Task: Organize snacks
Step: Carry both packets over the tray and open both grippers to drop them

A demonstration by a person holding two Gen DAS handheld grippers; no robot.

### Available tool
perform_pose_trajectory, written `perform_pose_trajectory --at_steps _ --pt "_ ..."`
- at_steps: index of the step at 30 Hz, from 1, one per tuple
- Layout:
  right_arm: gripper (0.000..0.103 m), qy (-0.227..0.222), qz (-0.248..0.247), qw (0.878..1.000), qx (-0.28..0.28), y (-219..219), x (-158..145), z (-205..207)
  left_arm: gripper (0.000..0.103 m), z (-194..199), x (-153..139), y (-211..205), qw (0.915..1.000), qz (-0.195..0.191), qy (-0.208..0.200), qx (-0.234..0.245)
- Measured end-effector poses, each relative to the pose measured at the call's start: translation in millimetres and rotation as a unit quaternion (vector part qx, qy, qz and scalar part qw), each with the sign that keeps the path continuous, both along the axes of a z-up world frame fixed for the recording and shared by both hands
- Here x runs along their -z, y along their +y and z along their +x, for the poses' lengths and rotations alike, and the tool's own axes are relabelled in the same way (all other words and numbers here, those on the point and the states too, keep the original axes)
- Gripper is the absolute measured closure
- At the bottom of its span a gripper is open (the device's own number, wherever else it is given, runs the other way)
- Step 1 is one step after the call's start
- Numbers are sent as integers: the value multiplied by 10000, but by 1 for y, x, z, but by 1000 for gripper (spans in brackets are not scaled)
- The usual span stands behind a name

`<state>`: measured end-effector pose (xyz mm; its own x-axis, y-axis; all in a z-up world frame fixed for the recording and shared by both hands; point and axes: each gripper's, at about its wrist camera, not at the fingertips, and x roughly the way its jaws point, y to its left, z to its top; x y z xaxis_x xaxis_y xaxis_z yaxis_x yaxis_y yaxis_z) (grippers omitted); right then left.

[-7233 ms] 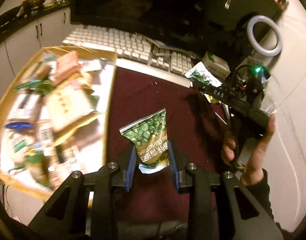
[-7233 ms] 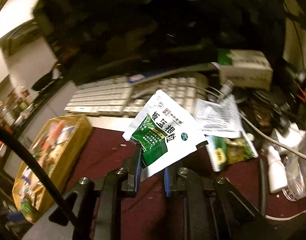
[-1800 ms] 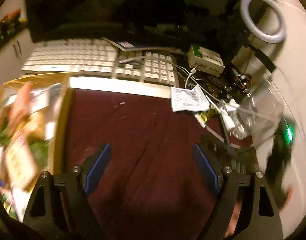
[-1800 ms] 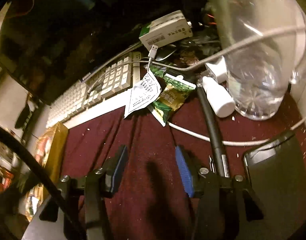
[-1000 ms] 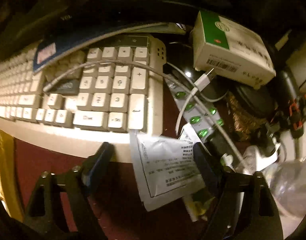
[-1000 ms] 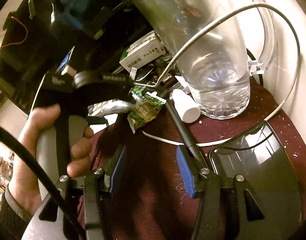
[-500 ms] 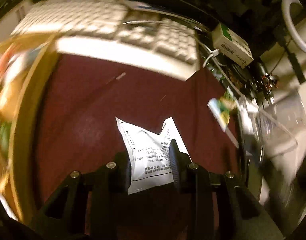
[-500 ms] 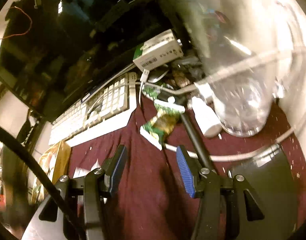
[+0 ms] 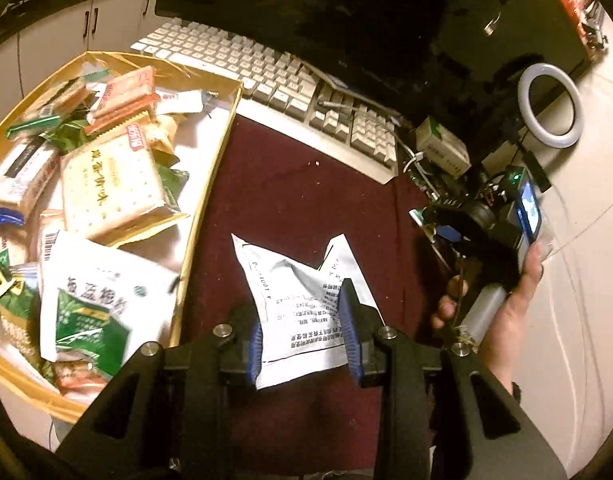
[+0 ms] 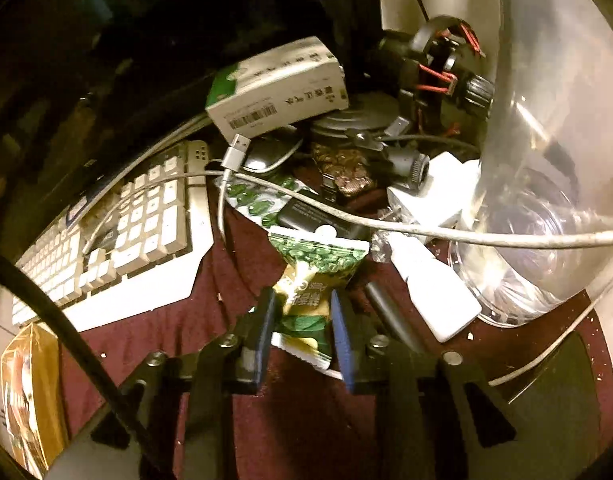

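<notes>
My left gripper (image 9: 302, 320) is shut on a crumpled white sachet (image 9: 298, 284) with printed text, held above the maroon mat just right of the yellow cardboard tray (image 9: 210, 184). The tray is full of several snack packets, among them a cracker pack (image 9: 110, 184). My right gripper (image 10: 302, 312) is closing its jaws round a green pea packet (image 10: 318, 256), whose waist is pinched between the blue pads. The packet's top lies under a white cable (image 10: 426, 232). In the left wrist view, a person's hand (image 9: 506, 320) holds the right gripper at the far right.
A white keyboard (image 9: 266, 68) runs along the back under a dark monitor. A clear jug (image 10: 546, 200), a white dropper bottle (image 10: 434, 296), a green-and-white carton (image 10: 278, 84), a blister strip and tangled cables crowd the green packet. A ring light (image 9: 550, 104) stands at the right.
My left gripper closed on the white sachet by the keyboard corner and carried it left, beside the tray. My right gripper moved forward onto the green packet and its jaws narrowed round it.
</notes>
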<state>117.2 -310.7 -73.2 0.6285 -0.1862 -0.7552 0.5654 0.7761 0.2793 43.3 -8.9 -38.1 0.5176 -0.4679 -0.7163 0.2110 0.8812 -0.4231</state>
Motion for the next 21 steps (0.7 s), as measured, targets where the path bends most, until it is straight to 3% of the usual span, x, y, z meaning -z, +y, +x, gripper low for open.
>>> perform_pose_trajectory --at_steps 2,7,10,15,18,21 --pt "98 -246 49 9997 -60 1 -4 -9 69 -4 -1 3 10000 -41 -34 -2" --pt "99 -458 70 9981 -409 10 -6 -14 69 -10 -7 20 9998 -159 -89 -88" --pt "99 -933 140 9928 -742 16 -17 -19 69 -15 -11 34 9994 -252 -109 -198" --pt "99 -1621 109 9640 -2104 63 -39 -22 69 -24 -24 69 9975 -374 -266 -546" --pt "99 -1826 293 9306 -3158 98 -48 -28 69 -26 -28 93 9955 -351 -343 -815" --pt "99 -1905 140 9040 -3825 138 -57 -46 68 -27 -28 120 9925 -333 -361 -1123"
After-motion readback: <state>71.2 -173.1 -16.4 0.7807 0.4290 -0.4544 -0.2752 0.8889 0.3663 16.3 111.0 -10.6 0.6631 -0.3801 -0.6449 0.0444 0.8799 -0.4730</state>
